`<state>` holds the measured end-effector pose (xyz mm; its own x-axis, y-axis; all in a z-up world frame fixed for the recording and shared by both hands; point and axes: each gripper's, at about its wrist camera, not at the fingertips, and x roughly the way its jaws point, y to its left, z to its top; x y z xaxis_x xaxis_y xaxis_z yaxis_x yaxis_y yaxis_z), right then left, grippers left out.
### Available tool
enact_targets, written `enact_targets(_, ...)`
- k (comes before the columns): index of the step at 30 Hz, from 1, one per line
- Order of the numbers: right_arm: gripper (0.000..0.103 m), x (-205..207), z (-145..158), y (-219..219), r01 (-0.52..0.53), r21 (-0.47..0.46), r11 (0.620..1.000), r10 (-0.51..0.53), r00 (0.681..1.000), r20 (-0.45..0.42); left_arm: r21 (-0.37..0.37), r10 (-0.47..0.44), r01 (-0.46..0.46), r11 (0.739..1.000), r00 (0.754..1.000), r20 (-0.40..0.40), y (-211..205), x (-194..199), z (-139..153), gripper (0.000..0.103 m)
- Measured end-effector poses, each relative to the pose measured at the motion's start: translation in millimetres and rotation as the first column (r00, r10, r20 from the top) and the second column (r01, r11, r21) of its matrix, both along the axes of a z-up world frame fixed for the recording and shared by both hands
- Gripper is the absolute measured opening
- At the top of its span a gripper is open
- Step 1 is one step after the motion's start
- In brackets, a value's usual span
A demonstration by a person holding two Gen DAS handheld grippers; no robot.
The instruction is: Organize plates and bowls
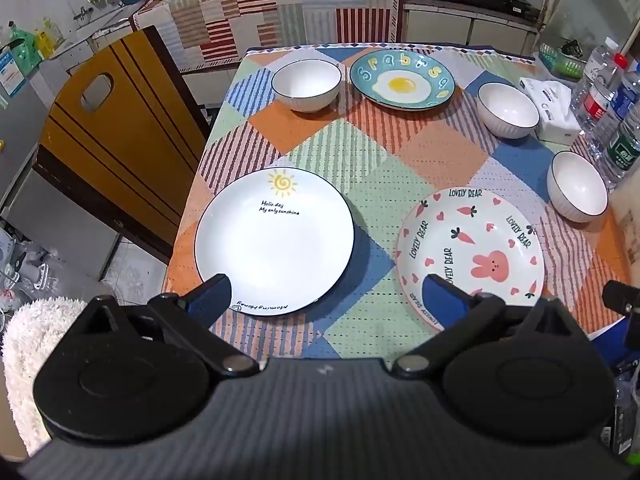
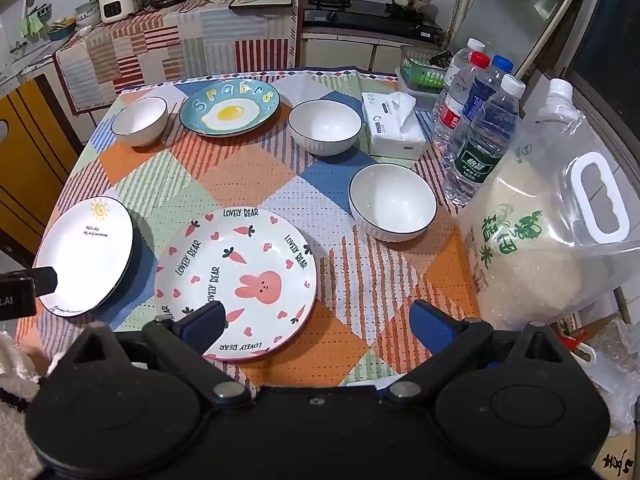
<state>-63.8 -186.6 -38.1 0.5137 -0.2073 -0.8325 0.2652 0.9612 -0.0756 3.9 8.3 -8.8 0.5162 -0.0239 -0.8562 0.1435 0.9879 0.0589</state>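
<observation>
On the patchwork tablecloth lie a white sun plate (image 1: pixel 274 242) (image 2: pixel 86 254), a pink bunny plate (image 1: pixel 470 250) (image 2: pixel 236 280) and a blue egg plate (image 1: pixel 402 78) (image 2: pixel 229 106). Three white bowls stand apart: far left (image 1: pixel 306 84) (image 2: pixel 139 120), far right (image 1: pixel 508 109) (image 2: pixel 325 126), near right (image 1: pixel 579 190) (image 2: pixel 393 200). My left gripper (image 1: pixel 326 298) is open and empty above the near edge, between the sun plate and bunny plate. My right gripper (image 2: pixel 320 322) is open and empty over the bunny plate's near right side.
A tissue box (image 2: pixel 394 126), several water bottles (image 2: pixel 476 120) and a big rice bag (image 2: pixel 560 232) crowd the table's right side. A wooden chair (image 1: pixel 116 128) stands left of the table. A kitchen counter (image 2: pixel 180 40) runs behind.
</observation>
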Motion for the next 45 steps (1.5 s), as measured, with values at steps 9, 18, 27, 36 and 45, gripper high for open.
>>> enact_targets(9, 0.1, 0.8, -1.8, -2.7, 0.002, -0.009, 1.0, -0.002, 1.0, -0.004, -0.007, -0.004, 0.004, 1.0, 1.0, 0.0, 0.2, -0.4, 0.2, 0.103)
enact_targets(18, 0.1, 1.3, -1.9, -2.7, -0.001, -0.013, 1.0, 0.001, 1.0, -0.006, -0.021, -0.011, 0.011, 1.0, 1.0, -0.011, 0.4, 0.1, -1.5, 0.103)
enact_targets(27, 0.1, 1.9, -1.0, -2.0, -0.005, -0.021, 1.0, 0.005, 1.0, -0.011, -0.027, -0.029, 0.029, 0.999, 0.999, -0.018, -2.3, 0.1, -2.4, 0.103)
enact_targets(36, 0.1, 1.4, -1.2, -2.0, -0.007, -0.02, 1.0, 0.006, 1.0, -0.006, -0.075, -0.05, 0.048, 0.996, 0.999, -0.022, -1.2, -1.3, 1.2, 0.103)
enact_targets(45, 0.1, 1.3, -2.0, -0.1, -0.009, -0.034, 0.999, 0.009, 1.0, -0.011, -0.086, -0.061, 0.059, 0.995, 0.998, -0.025, -0.6, -3.3, 1.1, 0.102)
